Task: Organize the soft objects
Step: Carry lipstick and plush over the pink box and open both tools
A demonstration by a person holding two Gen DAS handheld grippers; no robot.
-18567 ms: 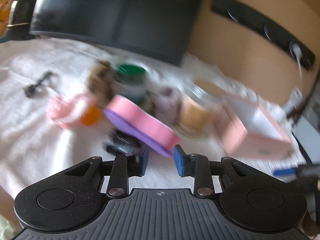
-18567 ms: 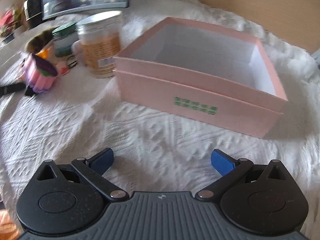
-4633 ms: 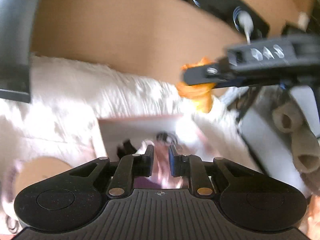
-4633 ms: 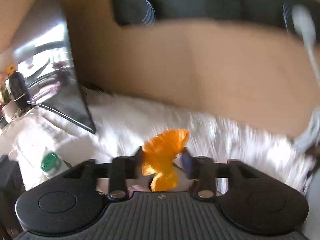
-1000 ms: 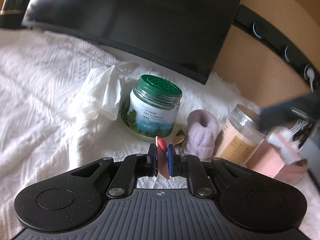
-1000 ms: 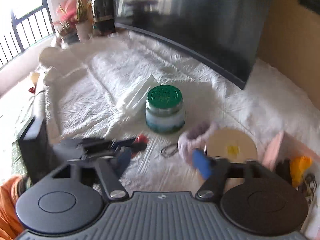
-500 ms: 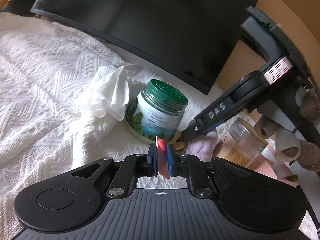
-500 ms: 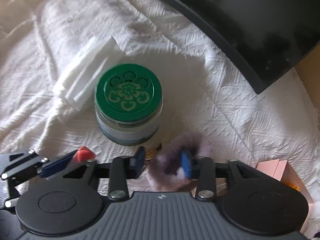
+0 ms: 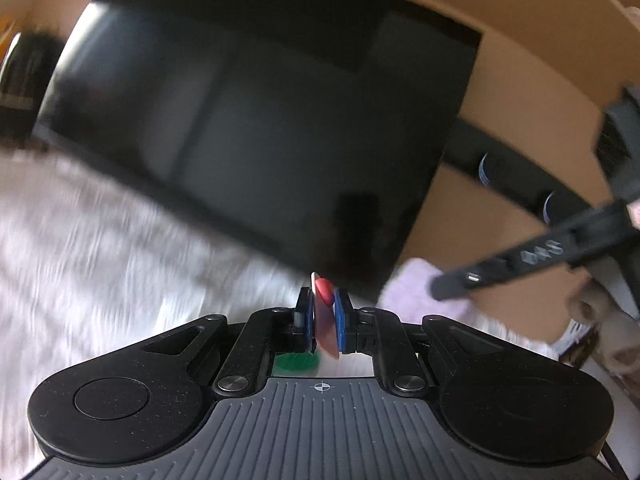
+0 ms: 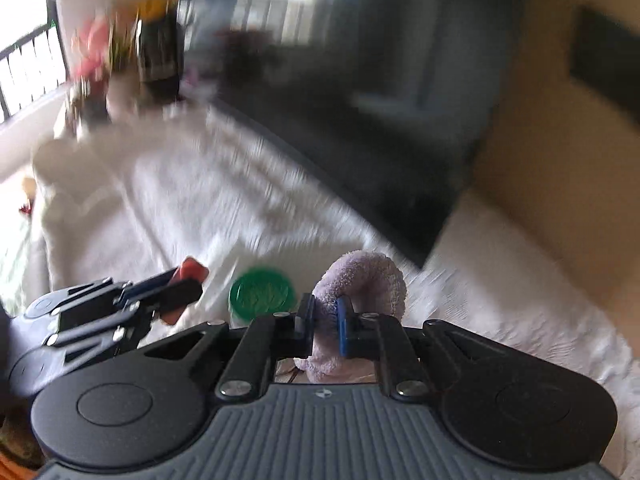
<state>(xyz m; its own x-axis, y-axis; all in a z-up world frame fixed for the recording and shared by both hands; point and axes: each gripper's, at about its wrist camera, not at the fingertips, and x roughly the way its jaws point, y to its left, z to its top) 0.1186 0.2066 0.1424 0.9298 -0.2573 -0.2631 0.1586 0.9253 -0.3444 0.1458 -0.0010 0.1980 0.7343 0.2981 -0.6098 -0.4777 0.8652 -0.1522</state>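
Observation:
My left gripper (image 9: 323, 312) is shut on a thin pink-and-red soft piece (image 9: 322, 300) and holds it up above the white bedspread (image 9: 100, 248). It also shows at the left of the right wrist view (image 10: 176, 292), with the red piece (image 10: 192, 270) at its tip. My right gripper (image 10: 324, 320) is shut on a fluffy lilac scrunchie (image 10: 360, 280), lifted off the bedspread (image 10: 200, 216). The right gripper's arm (image 9: 532, 256) and the lilac scrunchie (image 9: 416, 292) appear blurred at the right of the left wrist view.
A green-lidded jar (image 10: 262, 294) stands just below both grippers; its lid (image 9: 296, 362) peeks between my left fingers. A large black monitor (image 9: 260, 140) leans against the tan headboard (image 9: 520, 60). Plants and a bottle (image 10: 156, 44) stand far left.
Both grippers have lifted and tilted upward. My right gripper has closed on the lilac scrunchie and raised it off the bedspread. The left still holds its pink-red piece.

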